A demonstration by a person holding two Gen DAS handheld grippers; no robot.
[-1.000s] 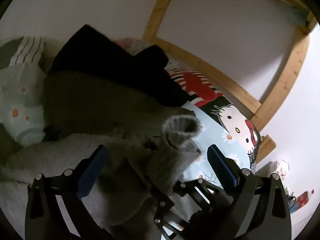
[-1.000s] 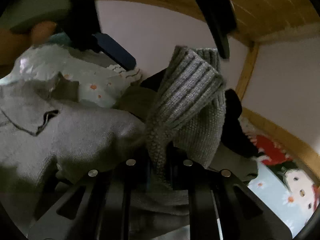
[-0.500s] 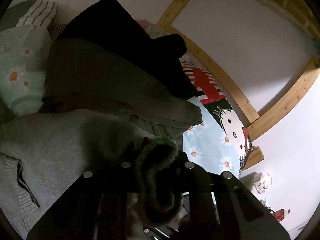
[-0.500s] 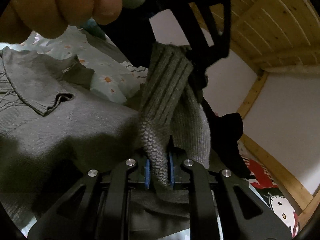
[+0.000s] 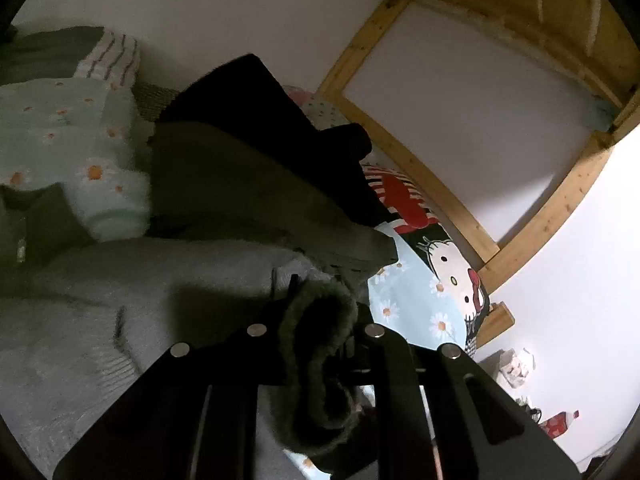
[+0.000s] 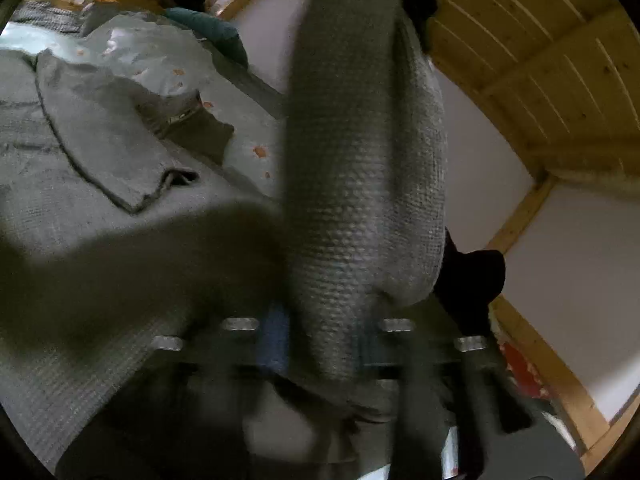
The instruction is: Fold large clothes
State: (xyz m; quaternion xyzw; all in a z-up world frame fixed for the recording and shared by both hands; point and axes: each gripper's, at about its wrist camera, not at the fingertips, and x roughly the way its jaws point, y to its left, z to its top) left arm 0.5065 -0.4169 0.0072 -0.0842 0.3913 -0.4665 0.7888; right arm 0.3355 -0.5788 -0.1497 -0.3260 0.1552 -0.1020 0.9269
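Note:
A grey knit sweater (image 5: 132, 280) lies spread on the bed; it also fills the left of the right wrist view (image 6: 92, 184). My left gripper (image 5: 316, 330) is shut on a bunched fold of its sleeve (image 5: 320, 320). My right gripper (image 6: 320, 344) is shut on the same sleeve (image 6: 360, 140), which stretches as a long taut band upward from its jaws to the top of the view. The right wrist view is motion-blurred.
An olive garment (image 5: 240, 184) and a black garment (image 5: 256, 108) lie piled behind the sweater. A mint daisy-print duvet (image 5: 60, 136) sits left, a Hello Kitty sheet (image 5: 448, 268) right. The wooden bunk frame (image 5: 420, 176) and white wall bound the far side.
My left gripper closed on the sleeve end. The two grippers have drawn apart, pulling the sleeve out long and straight; the right view swung upward toward the wooden slats.

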